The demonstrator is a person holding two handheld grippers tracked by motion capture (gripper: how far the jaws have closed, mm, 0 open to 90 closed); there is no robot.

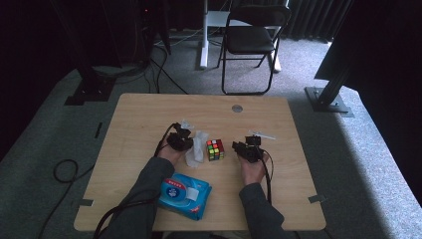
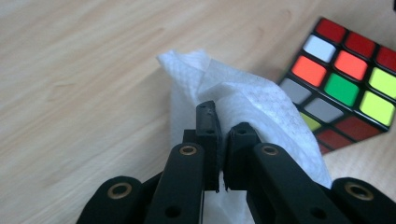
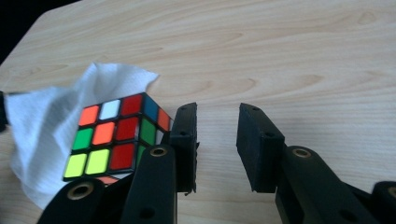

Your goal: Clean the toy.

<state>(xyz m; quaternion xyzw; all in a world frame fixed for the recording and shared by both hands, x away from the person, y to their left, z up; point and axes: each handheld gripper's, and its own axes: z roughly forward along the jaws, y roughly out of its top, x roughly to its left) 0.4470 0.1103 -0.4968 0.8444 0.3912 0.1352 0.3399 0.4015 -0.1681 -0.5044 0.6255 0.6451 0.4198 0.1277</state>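
holding a thin white wet wipe [image 2: 243, 98], the left gripper [image 2: 223, 140] has its two black jaws pressed together on the sheet, so the picking up of the wipe looks done. the wipe hangs from that gripper [image 1: 180, 140] near the middle of the light wooden table [image 1: 139, 114] and seems to touch the left side of the small multicoloured puzzle cube with black edges [image 1: 215, 149]. the cube stands on the table, a little toward the person's edge from the centre. the right gripper [image 3: 215, 144] has its jaws apart with nothing between them; its left jaw is just beside the cube [image 3: 119, 135], so close that i cannot tell whether it touches. in the high view this gripper [image 1: 247, 148] is to the right of the cube.

what is left, as i judge it, is the main work: to steady the cube with the right gripper and to wipe its faces. the blue soft pack of wet wipes [image 1: 185, 193] lies near the person's edge of the table, partly under the left sleeve.

some things are hard to read. the lower part of the wipe is hidden behind the left jaws. the bottom of the cube is covered in the right gripper view. a small whitish thing [image 1: 261, 134] beyond the right gripper is too small to name, and the room behind the table is very dark.
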